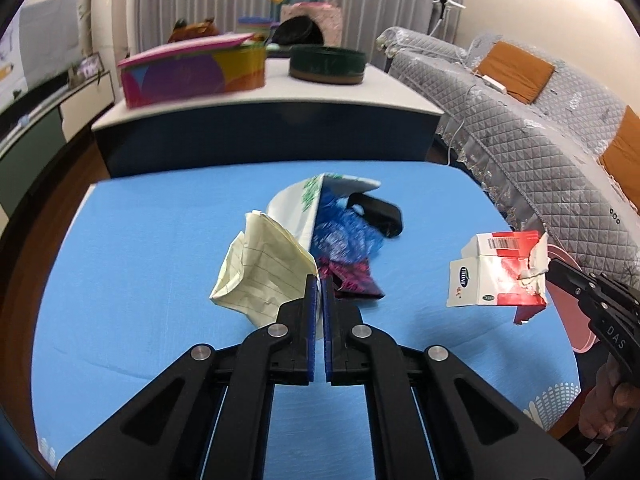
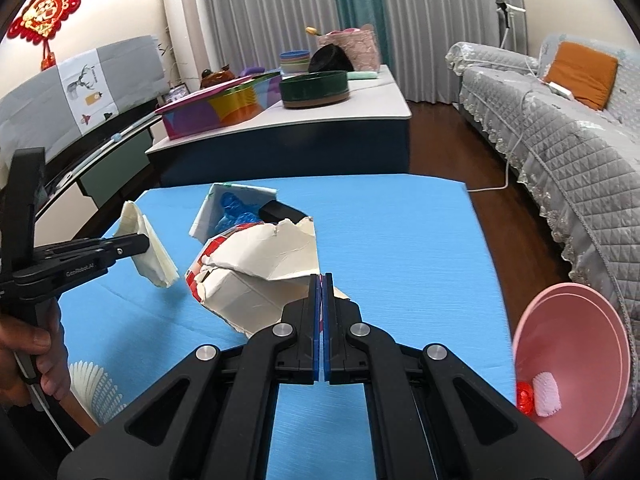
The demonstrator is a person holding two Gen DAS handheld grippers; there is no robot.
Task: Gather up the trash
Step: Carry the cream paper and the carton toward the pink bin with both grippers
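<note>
My left gripper [image 1: 320, 280] is shut on a crumpled sheet of lined yellow paper [image 1: 260, 272], held a little above the blue table [image 1: 140, 280]. The right wrist view shows the same paper [image 2: 154, 252] pinched in the left gripper [image 2: 146, 242] at the left. My right gripper [image 2: 322, 280] is shut on a torn red and white carton [image 2: 256, 276], lifted off the table; the carton [image 1: 496, 276] hangs at the right in the left wrist view. On the table lie a white paper bag [image 1: 296, 208], a blue wrapper [image 1: 340, 232], a dark red wrapper [image 1: 352, 280] and a black object [image 1: 380, 212].
A pink bin [image 2: 576, 364] stands at the table's right edge with a red item [image 2: 525, 396] and a white item [image 2: 547, 398] in it. A white-topped counter [image 1: 400, 88] with boxes lies behind. A grey quilted sofa [image 1: 540, 140] runs along the right.
</note>
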